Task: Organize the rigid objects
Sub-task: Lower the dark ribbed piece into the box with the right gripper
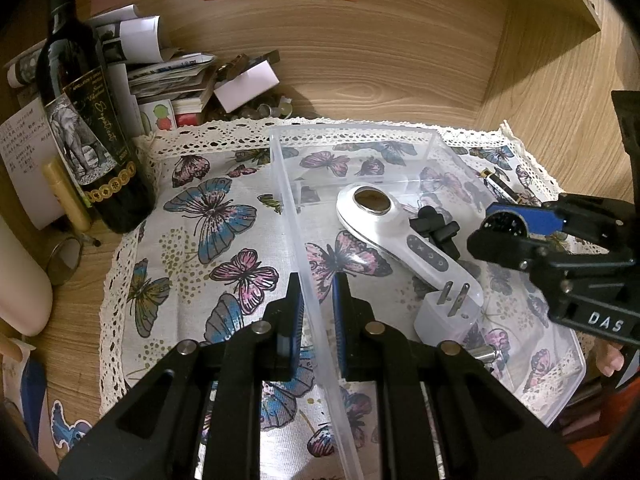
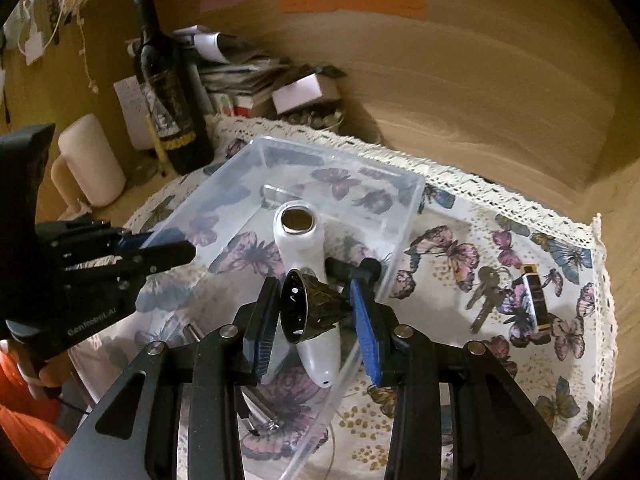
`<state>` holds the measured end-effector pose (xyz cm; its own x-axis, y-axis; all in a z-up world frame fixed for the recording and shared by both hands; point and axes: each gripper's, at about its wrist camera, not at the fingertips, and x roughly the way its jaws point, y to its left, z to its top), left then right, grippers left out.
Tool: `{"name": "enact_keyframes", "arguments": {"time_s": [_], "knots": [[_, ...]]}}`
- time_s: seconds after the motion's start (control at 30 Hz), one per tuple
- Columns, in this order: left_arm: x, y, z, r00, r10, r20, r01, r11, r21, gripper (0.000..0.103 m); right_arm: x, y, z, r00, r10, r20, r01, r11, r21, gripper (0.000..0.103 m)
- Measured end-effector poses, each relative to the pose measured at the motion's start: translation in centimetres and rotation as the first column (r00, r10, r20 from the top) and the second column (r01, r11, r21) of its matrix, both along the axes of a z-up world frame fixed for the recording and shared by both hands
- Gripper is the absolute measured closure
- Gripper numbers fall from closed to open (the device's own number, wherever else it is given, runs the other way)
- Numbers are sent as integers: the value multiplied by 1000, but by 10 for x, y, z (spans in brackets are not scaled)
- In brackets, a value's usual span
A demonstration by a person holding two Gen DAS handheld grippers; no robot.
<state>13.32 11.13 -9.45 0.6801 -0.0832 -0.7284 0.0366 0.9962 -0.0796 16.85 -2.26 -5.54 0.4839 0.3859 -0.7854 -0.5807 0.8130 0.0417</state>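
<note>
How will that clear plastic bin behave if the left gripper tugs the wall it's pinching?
The clear plastic bin looks thin-walled, so the pinched wall will probably flex before the bin moves. With only a white handheld device, a white plug adapter and small bits inside, it is likely light and may slide on the butterfly cloth, perhaps bunching it.

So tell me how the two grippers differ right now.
The left gripper is pinched shut on the side wall of the clear plastic box; the right gripper is clamped on a small dark cone-shaped piece. The left sits at the box rim, while the right hangs above the box's inside, over a white handheld device. Both have black frames and blue pads, and both point downward.
</note>
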Motion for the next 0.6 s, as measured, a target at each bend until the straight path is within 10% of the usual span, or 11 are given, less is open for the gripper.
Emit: {"name": "enact_keyframes", "arguments": {"time_s": [0.6], "knots": [[0, -1, 0, 1000, 0, -1, 0, 1000, -1, 90, 6, -34, 23, 991, -114, 71, 112, 993, 26, 66]]}}
